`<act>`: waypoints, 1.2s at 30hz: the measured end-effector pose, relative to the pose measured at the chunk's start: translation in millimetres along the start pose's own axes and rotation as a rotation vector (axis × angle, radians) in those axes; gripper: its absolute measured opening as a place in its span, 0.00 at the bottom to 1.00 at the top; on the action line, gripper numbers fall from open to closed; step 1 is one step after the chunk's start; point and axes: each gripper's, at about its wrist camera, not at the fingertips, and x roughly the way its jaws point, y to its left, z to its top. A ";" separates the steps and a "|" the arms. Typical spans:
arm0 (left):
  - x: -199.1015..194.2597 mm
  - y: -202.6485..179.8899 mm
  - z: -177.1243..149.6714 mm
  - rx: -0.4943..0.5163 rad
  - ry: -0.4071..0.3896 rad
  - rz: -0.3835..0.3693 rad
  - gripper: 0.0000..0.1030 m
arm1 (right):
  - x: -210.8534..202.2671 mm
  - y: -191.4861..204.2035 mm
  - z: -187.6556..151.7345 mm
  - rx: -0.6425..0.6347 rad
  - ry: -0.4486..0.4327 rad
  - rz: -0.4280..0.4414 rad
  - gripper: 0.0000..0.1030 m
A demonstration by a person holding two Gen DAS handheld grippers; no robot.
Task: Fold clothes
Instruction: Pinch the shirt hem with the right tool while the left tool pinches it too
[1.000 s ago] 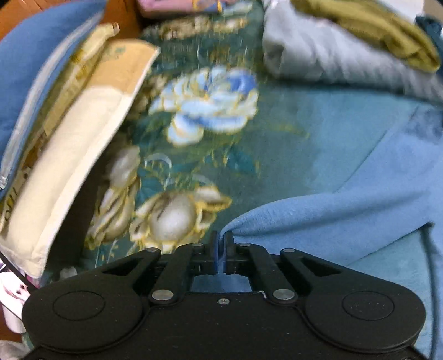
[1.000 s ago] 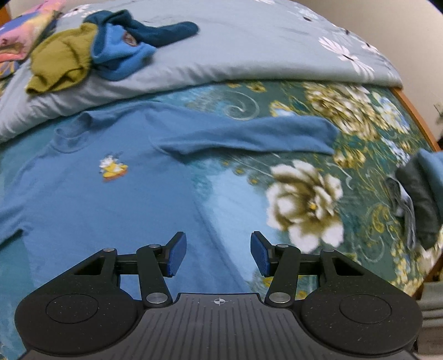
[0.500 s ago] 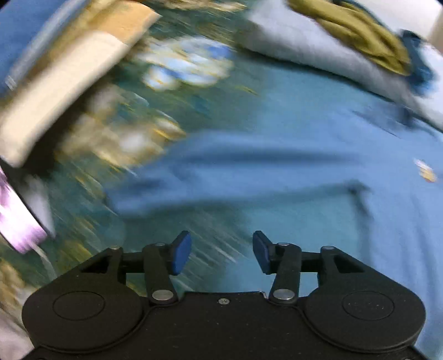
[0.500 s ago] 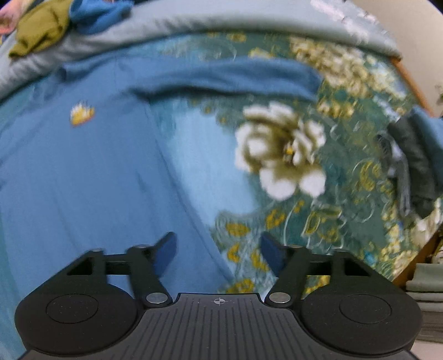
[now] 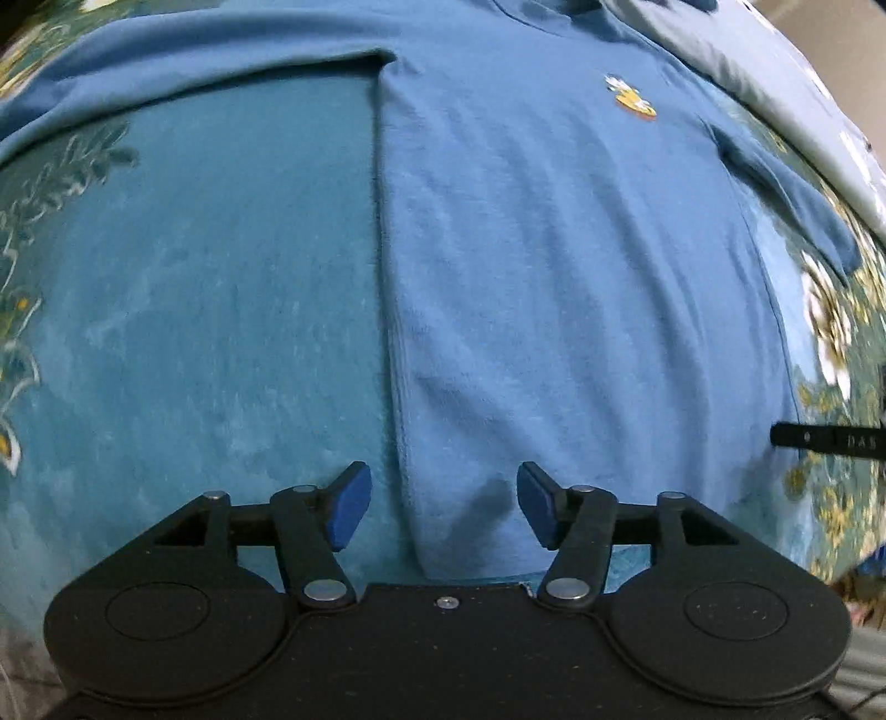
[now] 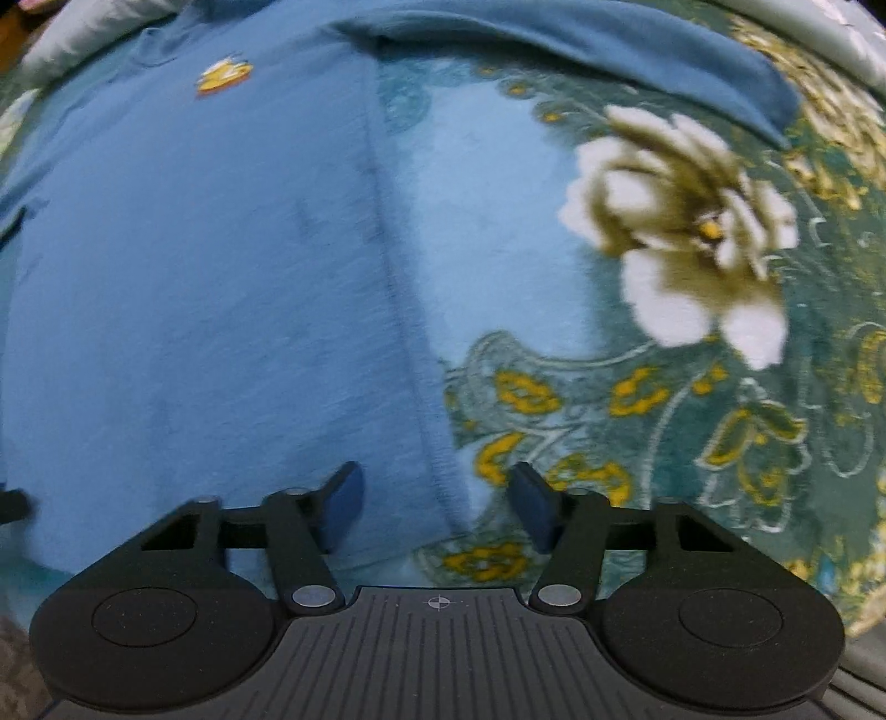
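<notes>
A blue long-sleeved shirt [image 5: 554, 249] with a small yellow chest emblem [image 5: 631, 99] lies flat on a teal floral bedspread [image 5: 194, 304], sleeves spread out sideways. My left gripper [image 5: 440, 504] is open and empty, low over the shirt's bottom left corner. The shirt also shows in the right wrist view [image 6: 194, 277], with its right sleeve [image 6: 581, 50] stretched across the far side. My right gripper [image 6: 434, 507] is open and empty, straddling the shirt's bottom right corner and side seam.
A pale grey quilt [image 5: 775, 72] lies beyond the shirt's collar. A big white flower pattern [image 6: 692, 232] marks the bedspread right of the shirt. A black piece of the other gripper [image 5: 830, 440] shows at the right edge of the left wrist view.
My left gripper let go of the left sleeve, opened, and swung down to the hem's left corner. My right gripper moved down to the hem's right corner, staying open.
</notes>
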 end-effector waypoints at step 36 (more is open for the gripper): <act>-26.7 -0.8 -28.9 -0.082 -0.038 0.225 0.02 | -12.6 2.4 -45.9 -0.018 0.085 0.151 0.03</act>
